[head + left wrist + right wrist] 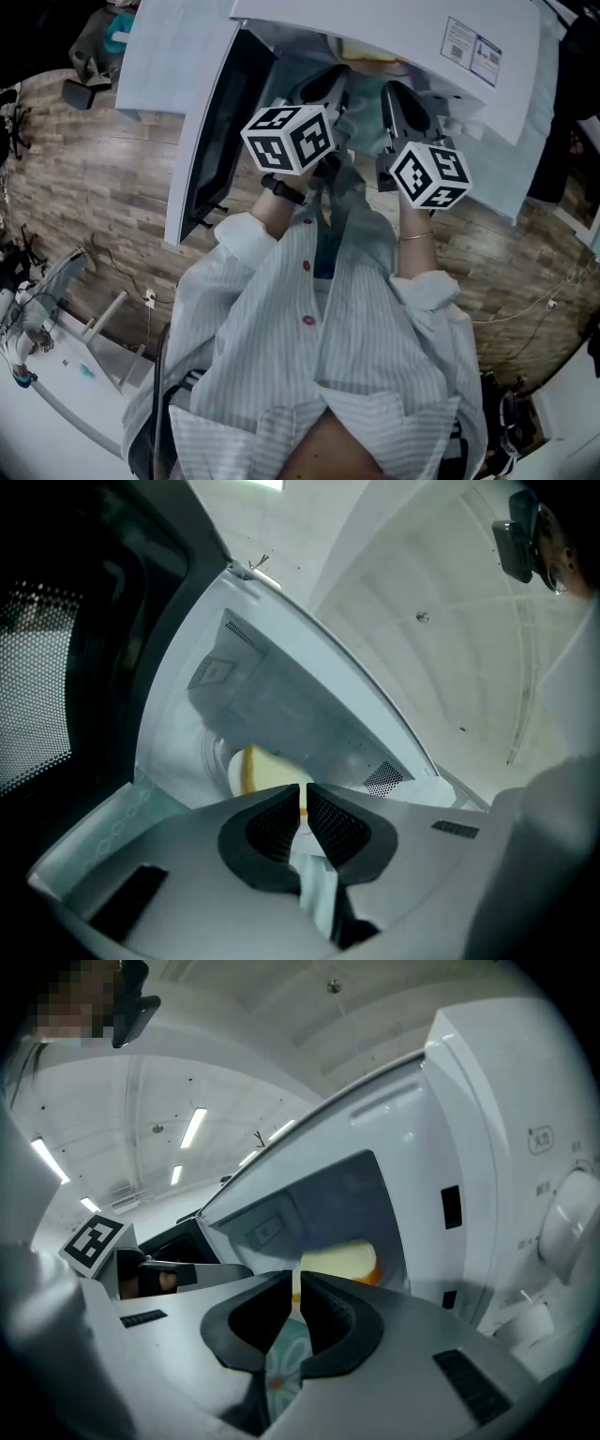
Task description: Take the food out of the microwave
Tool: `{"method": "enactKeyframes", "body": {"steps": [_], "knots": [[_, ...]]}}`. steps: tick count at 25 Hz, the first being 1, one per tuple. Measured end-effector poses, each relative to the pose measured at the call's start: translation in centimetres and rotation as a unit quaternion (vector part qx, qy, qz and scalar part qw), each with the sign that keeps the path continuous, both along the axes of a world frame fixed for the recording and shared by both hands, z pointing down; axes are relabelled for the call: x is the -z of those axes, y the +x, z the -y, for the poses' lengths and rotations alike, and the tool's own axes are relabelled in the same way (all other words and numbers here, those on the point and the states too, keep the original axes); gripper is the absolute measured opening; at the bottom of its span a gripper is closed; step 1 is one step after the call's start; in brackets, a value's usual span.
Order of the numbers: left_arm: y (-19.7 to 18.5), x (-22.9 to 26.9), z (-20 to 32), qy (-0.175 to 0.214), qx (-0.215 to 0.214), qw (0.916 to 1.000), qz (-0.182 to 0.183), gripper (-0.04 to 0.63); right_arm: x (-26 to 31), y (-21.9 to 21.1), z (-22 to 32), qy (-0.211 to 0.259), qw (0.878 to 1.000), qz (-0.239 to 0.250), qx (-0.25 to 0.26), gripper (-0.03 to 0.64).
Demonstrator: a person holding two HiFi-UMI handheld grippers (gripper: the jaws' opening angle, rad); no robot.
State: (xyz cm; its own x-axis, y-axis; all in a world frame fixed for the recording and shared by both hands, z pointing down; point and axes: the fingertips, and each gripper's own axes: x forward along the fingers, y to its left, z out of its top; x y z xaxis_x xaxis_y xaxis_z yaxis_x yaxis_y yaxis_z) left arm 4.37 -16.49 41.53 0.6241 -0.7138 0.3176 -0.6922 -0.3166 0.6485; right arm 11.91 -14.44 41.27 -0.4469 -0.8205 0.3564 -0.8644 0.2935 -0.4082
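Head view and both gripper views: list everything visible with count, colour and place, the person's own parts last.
boxy white microwave: one, white, ahead of the person
microwave door: one, white frame, dark window, swung open at left
pale yellow rounded food: one, inside the cavity
pale teal patterned material: seen low in both gripper views, nature unclear
wood-plank floor: brown-grey, underneath
pale striped shirt: one, bottom of head view
left gripper: one, grey, shut, facing the cavity
right gripper: one, grey, shut, facing the cavity

Microwave's glass turntable [214, 754] — pale yellow food [267, 772] on it
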Motion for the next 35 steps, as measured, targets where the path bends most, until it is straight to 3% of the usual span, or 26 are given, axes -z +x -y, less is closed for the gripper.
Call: {"method": "enactKeyframes", "body": {"steps": [21, 35], "knots": [[-0.5, -6.4, 0.9, -0.081, 0.032, 0.9954, -0.039, 0.128, -6.3, 0.9, 1.3, -0.069, 0.995, 0.058, -0.053, 0.146], [0.1, -8.3, 2.0, -0.121, 0.057, 0.9847, -0.111, 0.147, -9.0, 1.0, 2.5, -0.104, 0.981, 0.137, -0.093, 0.152]]}}
